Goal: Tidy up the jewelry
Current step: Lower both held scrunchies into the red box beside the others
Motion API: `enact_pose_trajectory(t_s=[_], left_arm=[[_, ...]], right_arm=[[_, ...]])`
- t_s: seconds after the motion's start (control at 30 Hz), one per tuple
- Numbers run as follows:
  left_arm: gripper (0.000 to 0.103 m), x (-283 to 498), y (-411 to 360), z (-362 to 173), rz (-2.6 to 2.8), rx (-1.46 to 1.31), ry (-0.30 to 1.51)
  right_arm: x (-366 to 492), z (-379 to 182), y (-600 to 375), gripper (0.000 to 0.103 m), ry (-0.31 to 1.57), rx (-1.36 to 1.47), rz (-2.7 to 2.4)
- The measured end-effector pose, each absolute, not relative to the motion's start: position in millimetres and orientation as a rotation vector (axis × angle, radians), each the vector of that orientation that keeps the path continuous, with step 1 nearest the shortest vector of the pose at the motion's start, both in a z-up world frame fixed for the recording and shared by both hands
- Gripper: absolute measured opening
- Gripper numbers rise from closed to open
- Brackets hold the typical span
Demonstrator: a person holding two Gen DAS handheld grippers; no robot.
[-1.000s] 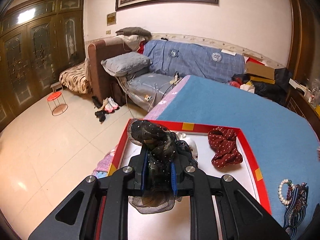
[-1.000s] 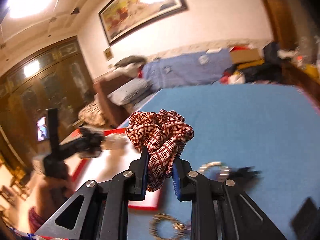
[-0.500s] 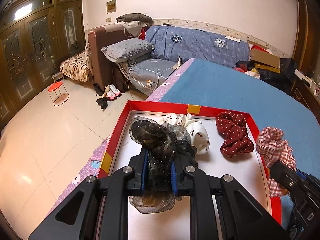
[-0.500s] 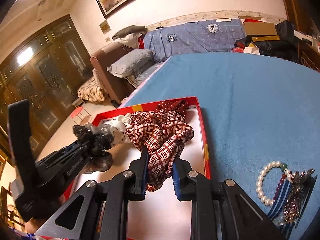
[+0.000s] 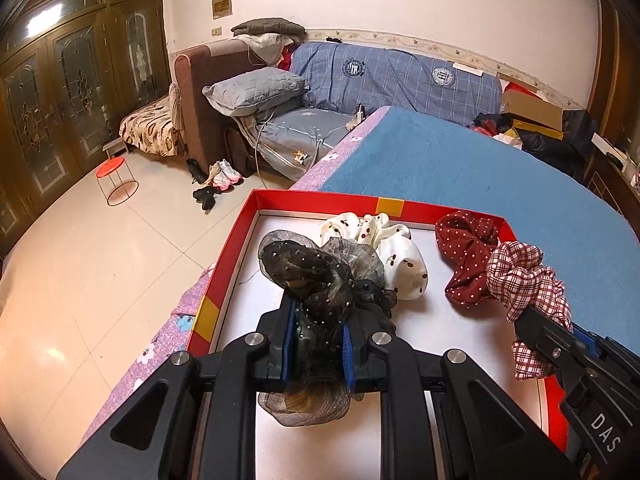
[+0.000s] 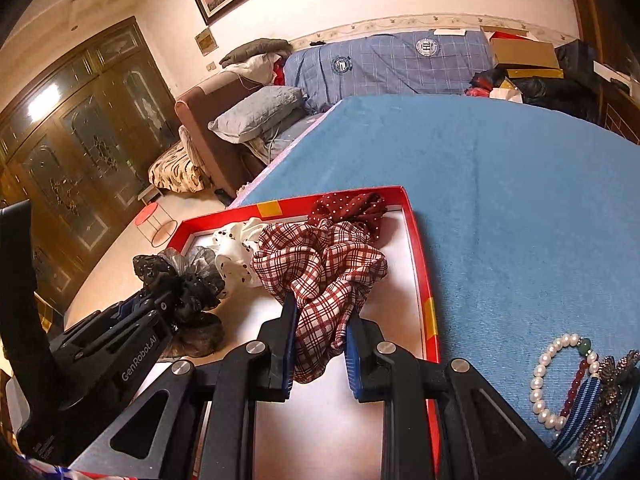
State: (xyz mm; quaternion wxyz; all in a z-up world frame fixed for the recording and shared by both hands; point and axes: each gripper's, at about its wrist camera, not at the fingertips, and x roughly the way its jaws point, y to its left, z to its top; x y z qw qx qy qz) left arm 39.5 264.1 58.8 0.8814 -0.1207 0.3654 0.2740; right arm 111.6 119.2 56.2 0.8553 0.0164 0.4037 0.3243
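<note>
1. The left gripper (image 5: pixel 316 344) is clamped on a black sheer scrunchie (image 5: pixel 316 276) with tiny beads; the fabric bulges out above and below the blue pads. It hangs over the white floor of a red-rimmed tray (image 5: pixel 320 200), toward the tray's left side.
2. The right gripper (image 6: pixel 320 344) is closed on a red-and-white plaid scrunchie (image 6: pixel 324 264), pinched between its blue pads over the tray's right half, near the right rim.
3. The tray sits at the left edge of a bed covered by a blue bedspread (image 6: pixel 500 184).
4. A cream scrunchie with dark cherry print (image 5: pixel 384 248) lies in the tray near its far rim, just behind the black one.
5. A dark red polka-dot scrunchie (image 5: pixel 468 252) lies in the tray's far right corner, partly behind the plaid one.
6. On the bedspread outside the tray's right rim, toward the near edge, lies a pearl bracelet (image 6: pixel 540 384), touching a dark red bead strand (image 6: pixel 576 384), a blue striped ribbon (image 6: pixel 580 412) and a brown beaded ornament (image 6: pixel 612 392).
</note>
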Motion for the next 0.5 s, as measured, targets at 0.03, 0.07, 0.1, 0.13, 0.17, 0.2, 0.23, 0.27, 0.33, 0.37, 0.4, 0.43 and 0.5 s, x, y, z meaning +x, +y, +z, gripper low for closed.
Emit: enact_pose_trajectory(t_s=[0.03,0.07,0.1,0.13,0.17,0.2,0.23,0.27,0.33,0.37,0.4,0.43,0.5], left_arm=[[0.018,39,264,58,0.572,-0.252,0.762],[0.018,40,264,57,0.574,-0.251,0.763],[0.018,40,264,56,0.574,-0.251,0.765],[0.018,40,264,55,0.573,-0.252,0.768],[0.019,41,264,54,0.571,-0.254,0.771],[0.019,40,265,55,0.572,-0.254,0.771],[0.019,40,265,54,0.575,-0.253,0.773],[0.019,41,266,53,0.576,-0.255,0.775],[0.019,42,267,53,0.575,-0.257,0.779],[0.019,42,267,52,0.576,-0.256,0.781],[0.019,43,267,52,0.576,-0.256,0.781],[0.019,43,267,52,0.576,-0.255,0.781],[0.019,43,268,51,0.577,-0.257,0.782]], right_arm=[[112,55,120,0.024,0.853,0.032,0.680],[113,54,121,0.024,0.858,0.030,0.680],[114,53,122,0.024,0.862,0.028,0.678],[115,51,122,0.024,0.865,0.029,0.676],[116,50,123,0.024,0.869,0.027,0.675],[117,50,124,0.024,0.872,0.024,0.672],[118,50,124,0.024,0.873,0.022,0.670],[119,49,125,0.024,0.873,0.020,0.668],[121,48,127,0.024,0.878,0.012,0.659],[121,47,127,0.024,0.880,0.010,0.656],[122,45,127,0.024,0.883,0.011,0.653],[123,45,128,0.024,0.885,0.013,0.653],[124,44,129,0.024,0.889,0.013,0.650]])
